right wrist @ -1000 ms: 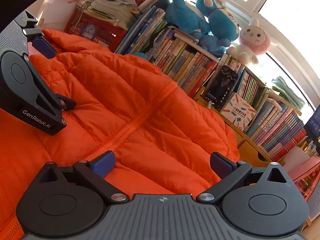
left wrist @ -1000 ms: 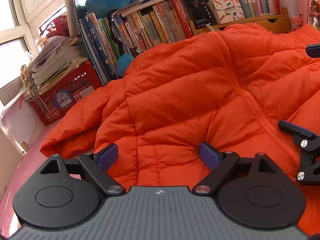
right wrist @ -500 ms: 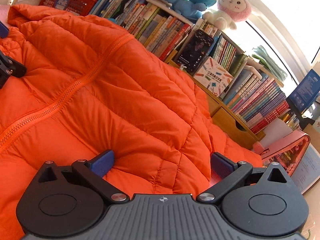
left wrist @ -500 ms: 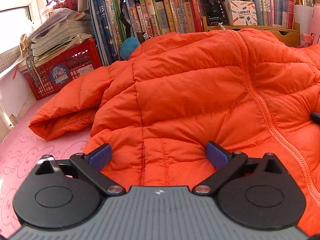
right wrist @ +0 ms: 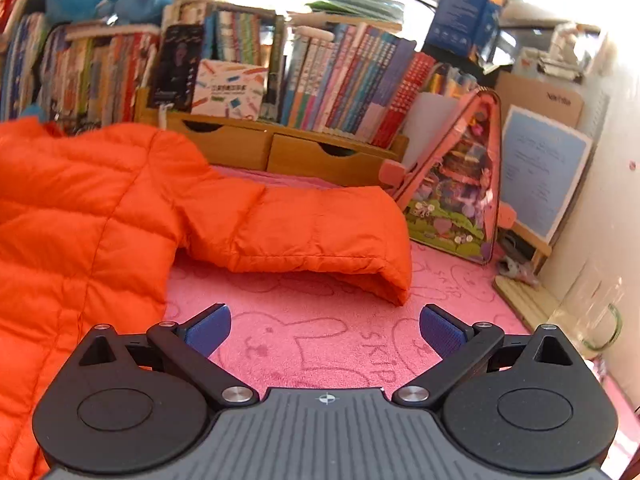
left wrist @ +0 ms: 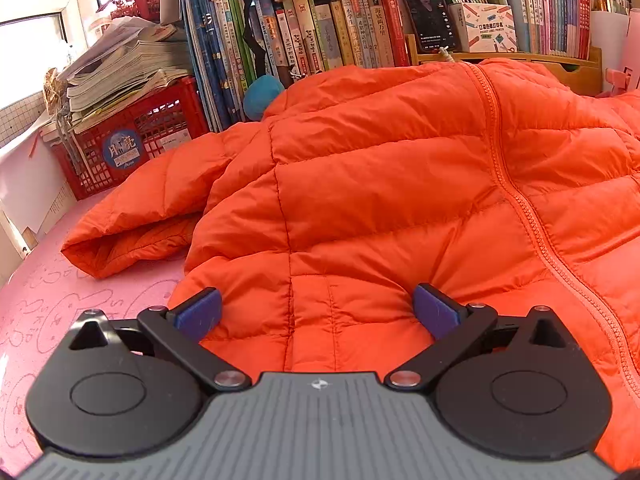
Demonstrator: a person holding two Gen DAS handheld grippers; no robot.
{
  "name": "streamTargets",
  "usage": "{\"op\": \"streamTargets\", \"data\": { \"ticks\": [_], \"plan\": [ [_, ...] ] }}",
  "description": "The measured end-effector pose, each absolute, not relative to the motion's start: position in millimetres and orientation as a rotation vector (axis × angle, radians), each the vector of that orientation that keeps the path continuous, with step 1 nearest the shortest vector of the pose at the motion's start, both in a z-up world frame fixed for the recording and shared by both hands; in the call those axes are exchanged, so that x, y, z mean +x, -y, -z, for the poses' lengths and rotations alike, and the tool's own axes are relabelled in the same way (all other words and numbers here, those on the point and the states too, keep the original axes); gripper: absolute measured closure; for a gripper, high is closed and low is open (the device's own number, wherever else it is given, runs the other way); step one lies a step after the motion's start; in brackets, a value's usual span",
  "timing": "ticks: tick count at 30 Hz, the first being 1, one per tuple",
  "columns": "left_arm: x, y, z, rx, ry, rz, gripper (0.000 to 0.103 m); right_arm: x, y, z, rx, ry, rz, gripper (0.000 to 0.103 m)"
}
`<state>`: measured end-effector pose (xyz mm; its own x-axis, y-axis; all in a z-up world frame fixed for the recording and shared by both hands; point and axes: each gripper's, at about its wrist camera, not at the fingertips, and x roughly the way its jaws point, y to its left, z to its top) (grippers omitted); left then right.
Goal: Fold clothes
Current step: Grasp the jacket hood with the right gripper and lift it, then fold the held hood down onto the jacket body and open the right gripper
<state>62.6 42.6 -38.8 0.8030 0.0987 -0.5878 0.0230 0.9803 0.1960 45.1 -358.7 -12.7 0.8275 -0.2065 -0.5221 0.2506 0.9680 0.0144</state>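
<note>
Orange quilted down jacket (left wrist: 400, 184) lies spread, front up, on the pink cartoon-printed tablecloth (right wrist: 320, 336). Its zipper (left wrist: 516, 196) runs away from the left wrist camera toward the row of upright books (left wrist: 320, 32), marking the long axis. One sleeve (left wrist: 144, 216) extends left toward the red plastic crate (left wrist: 132, 144); the other sleeve (right wrist: 320, 228) extends right toward the pink transparent backpack (right wrist: 456, 192). Left gripper (left wrist: 316, 312): fingers spread wide over the hem, grasping nothing. Right gripper (right wrist: 324, 328): fingers spread wide above bare cloth beside the jacket, empty.
</note>
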Motion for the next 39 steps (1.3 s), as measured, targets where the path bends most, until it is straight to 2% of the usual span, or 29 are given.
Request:
{"op": "streamTargets", "data": {
  "ticks": [4,6,8,10,11,12,15,22,23,25,27,31,33,36,39],
  "plan": [
    [63,-45,38,0.169,-0.646,-0.036,0.000,74,452,34,0.797,-0.515,0.172,0.002],
    [64,-46,38,0.162,-0.648,-0.037,0.000,92,479,54,1.048,-0.468,0.150,0.004],
    [63,-46,38,0.159,-0.649,-0.040,0.000,109,493,61,1.181,-0.418,0.164,0.005],
    [64,-46,38,0.156,-0.649,-0.042,0.000,128,498,61,1.278,-0.392,0.162,0.034],
    [64,-46,38,0.154,-0.649,-0.042,0.000,136,493,52,1.258,-0.386,0.160,0.063],
    [64,-46,38,0.150,-0.651,-0.042,0.000,144,483,36,1.187,-0.377,0.156,0.078],
    [64,-50,38,0.121,-0.659,-0.033,0.000,145,428,11,0.916,-0.392,0.063,0.083],
    [65,-55,38,0.079,-0.670,-0.019,0.000,102,249,8,0.132,-0.481,-0.318,0.083],
    [65,-56,38,0.073,-0.671,-0.017,0.000,96,223,8,0.018,-0.489,-0.369,0.079],
    [65,-57,38,0.062,-0.674,-0.013,0.000,84,172,7,-0.211,-0.501,-0.470,0.066],
    [65,-59,38,0.050,-0.677,-0.010,0.000,72,136,7,-0.377,-0.512,-0.541,0.046],
    [65,-60,38,0.035,-0.680,-0.004,0.000,52,161,2,-0.336,-0.509,-0.499,0.033],
    [65,-61,38,0.032,-0.681,-0.003,0.000,41,162,-6,-0.394,-0.423,-0.449,0.020],
    [66,-61,37,0.027,-0.681,-0.001,0.000,31,140,-8,-0.557,-0.295,-0.455,0.010],
    [66,-62,37,0.017,-0.679,0.002,0.000,35,99,9,-0.747,-0.201,-0.500,0.008]
  ]
}}
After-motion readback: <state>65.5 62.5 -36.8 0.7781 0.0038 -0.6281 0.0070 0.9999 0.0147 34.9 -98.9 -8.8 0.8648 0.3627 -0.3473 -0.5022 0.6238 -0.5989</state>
